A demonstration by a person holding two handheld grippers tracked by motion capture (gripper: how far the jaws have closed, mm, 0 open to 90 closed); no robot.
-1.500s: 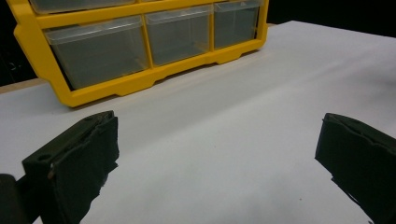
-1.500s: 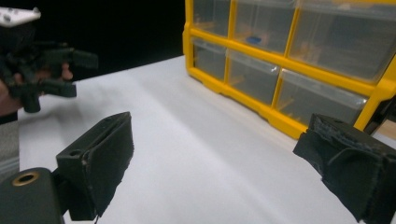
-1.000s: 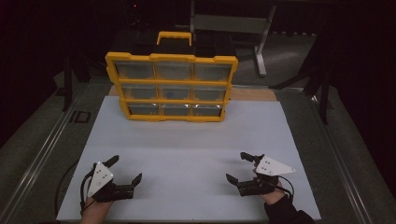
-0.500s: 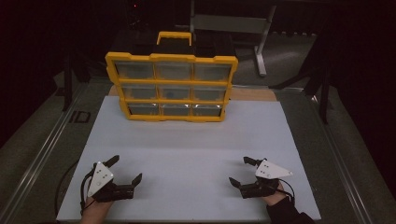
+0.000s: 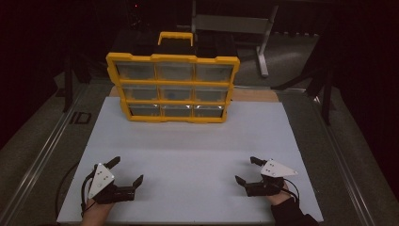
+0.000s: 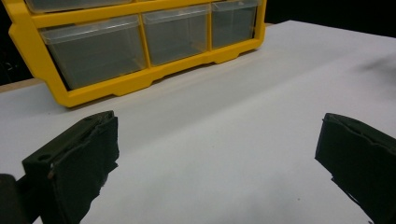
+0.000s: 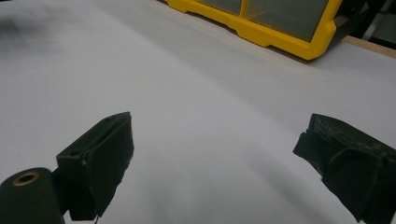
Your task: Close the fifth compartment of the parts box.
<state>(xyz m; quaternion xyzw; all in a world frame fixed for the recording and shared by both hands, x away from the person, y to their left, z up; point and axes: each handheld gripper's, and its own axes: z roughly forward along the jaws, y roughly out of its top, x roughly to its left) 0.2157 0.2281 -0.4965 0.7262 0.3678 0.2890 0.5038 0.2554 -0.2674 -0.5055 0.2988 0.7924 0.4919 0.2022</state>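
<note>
A yellow drawer cabinet [image 5: 173,87] with clear drawers in three rows stands upright at the far middle of the white table [image 5: 197,141]. A black and yellow handle tops it. My left gripper [image 5: 126,170] rests near the front left of the table, open, nothing between its jaws. My right gripper [image 5: 248,169] rests near the front right, open and empty too. In the left gripper view the cabinet's bottom drawers [image 6: 140,44] sit ahead past the jaws. The right gripper view catches the cabinet's lower corner [image 7: 285,23] at the top.
A metal rail [image 5: 42,150] runs along the table's left side and another along the right. Behind the cabinet stands a grey metal stand [image 5: 244,26] in the dark. A wooden strip [image 5: 256,95] borders the table's far edge.
My right gripper has drifted slightly right and toward the front edge. The left gripper and the cabinet have stayed put.
</note>
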